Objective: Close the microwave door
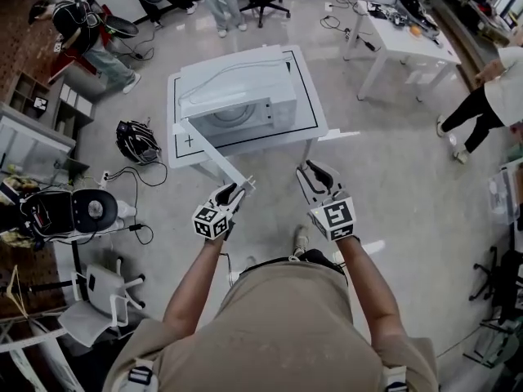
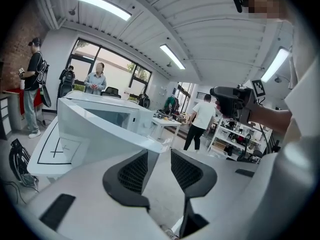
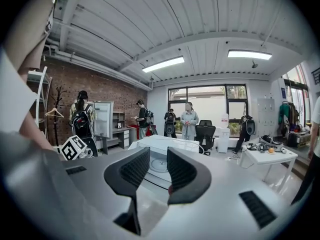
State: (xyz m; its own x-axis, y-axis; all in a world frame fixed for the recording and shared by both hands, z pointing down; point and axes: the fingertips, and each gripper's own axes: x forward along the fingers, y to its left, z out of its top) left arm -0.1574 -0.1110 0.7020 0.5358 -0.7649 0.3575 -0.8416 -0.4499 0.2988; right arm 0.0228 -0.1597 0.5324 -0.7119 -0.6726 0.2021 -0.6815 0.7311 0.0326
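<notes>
A white microwave stands on a white table marked with black lines. Its door hangs wide open and reaches out toward me. My left gripper is at the door's free end. In the left gripper view the door runs in from the left and its end shows in the narrow gap of that gripper; the right pad stands off it. My right gripper hovers to the right of the door, in front of the table. It points at the microwave, jaws slightly apart with nothing between them.
Several people stand behind the table, and another person stands at the right. A second white table with clutter is at the back right. A dark bag and cables lie on the floor at the left, near a chair.
</notes>
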